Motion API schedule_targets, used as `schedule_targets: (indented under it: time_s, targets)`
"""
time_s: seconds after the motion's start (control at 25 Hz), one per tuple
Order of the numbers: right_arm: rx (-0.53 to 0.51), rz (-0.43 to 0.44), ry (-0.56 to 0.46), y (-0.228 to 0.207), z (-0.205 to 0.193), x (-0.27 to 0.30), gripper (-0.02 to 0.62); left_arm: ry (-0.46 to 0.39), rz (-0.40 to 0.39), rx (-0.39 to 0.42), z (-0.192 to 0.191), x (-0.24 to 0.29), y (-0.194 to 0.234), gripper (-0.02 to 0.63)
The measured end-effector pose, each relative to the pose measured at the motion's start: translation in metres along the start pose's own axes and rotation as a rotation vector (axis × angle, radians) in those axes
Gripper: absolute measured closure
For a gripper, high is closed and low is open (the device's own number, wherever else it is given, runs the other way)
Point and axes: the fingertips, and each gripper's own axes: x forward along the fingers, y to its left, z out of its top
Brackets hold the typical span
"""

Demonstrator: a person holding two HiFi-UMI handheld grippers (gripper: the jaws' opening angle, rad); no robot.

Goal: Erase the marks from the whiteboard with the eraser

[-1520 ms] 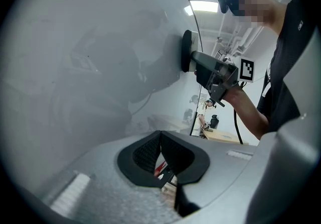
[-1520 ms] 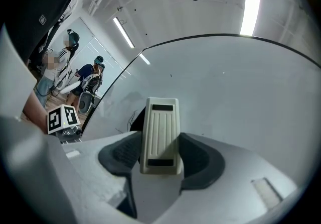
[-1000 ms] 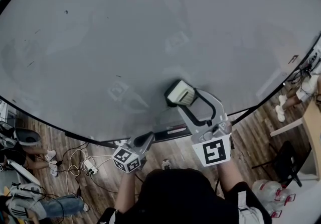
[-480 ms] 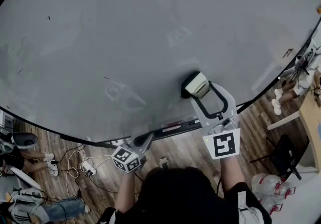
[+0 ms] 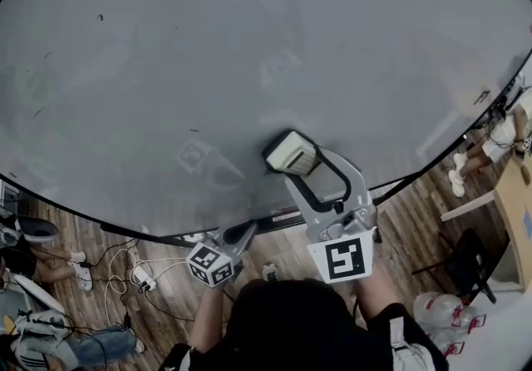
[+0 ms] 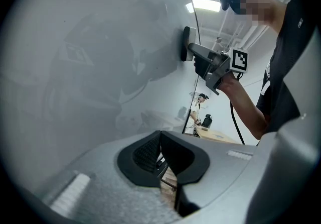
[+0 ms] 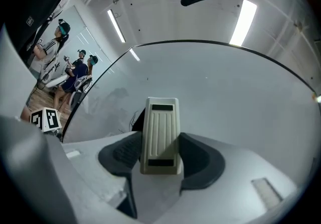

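Observation:
The big whiteboard [image 5: 249, 45] fills the head view; faint dark marks remain at its left [image 5: 100, 17] and lower middle [image 5: 194, 130]. A cream ribbed eraser [image 5: 291, 153] is pressed flat against the board's lower middle, with my right gripper [image 5: 293, 156] shut on it. In the right gripper view the eraser [image 7: 160, 132] sits upright between the dark pads [image 7: 123, 153], the whiteboard [image 7: 215, 97] behind it. My left gripper [image 5: 239, 232] hangs by the board's bottom edge, shut and holding nothing. The left gripper view shows its pads [image 6: 148, 152] together and the eraser [image 6: 186, 43] on the whiteboard [image 6: 90, 52].
A tray ledge [image 5: 274, 217] runs along the board's bottom edge. Below, on the wooden floor, lie cables and a power strip [image 5: 145, 276]. People's legs stand at left [image 5: 50, 265] and right [image 5: 482, 153]. A chair [image 5: 470, 265] and water bottles [image 5: 440, 315] stand at lower right.
My right gripper swept the eraser to the right along the board, then back left and slightly down to about where it was. The left gripper has stayed put.

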Motion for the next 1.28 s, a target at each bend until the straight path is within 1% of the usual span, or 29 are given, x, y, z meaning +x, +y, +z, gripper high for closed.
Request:
schedule_targets:
  time_s: [0.08,0.24,0.36,0.56,0.8,1.0,1.16,1.28]
  targets:
    - [-0.016,-0.004,-0.016,0.005,0.006,0.002,0.359,-0.006,0.007,0.000,0.001,-0.005,0.005,0.595]
    - [0.007,0.000,-0.025,0.015,0.010,0.004,0.359,-0.007,0.021,-0.002,-0.001,-0.015,0.015,0.594]
    - [0.017,0.031,-0.039,0.032,0.016,0.010,0.359,-0.007,0.020,-0.003,-0.001,-0.019,0.020,0.594]
    - [-0.040,0.092,-0.069,0.068,0.028,0.026,0.359,-0.006,0.014,0.007,0.001,-0.027,0.027,0.595]
    - [-0.028,0.107,-0.079,0.072,0.029,0.027,0.359,-0.004,0.025,-0.002,-0.001,-0.038,0.036,0.595]
    - [-0.046,0.069,-0.054,0.057,0.021,0.027,0.359,-0.010,0.018,-0.005,-0.001,-0.040,0.040,0.595]
    - [-0.048,-0.006,-0.025,0.017,0.010,0.010,0.359,-0.012,0.007,0.001,0.002,-0.037,0.027,0.595]
    - [-0.003,-0.064,-0.025,-0.012,0.002,-0.009,0.359,-0.013,-0.003,0.004,0.001,-0.035,0.010,0.595]
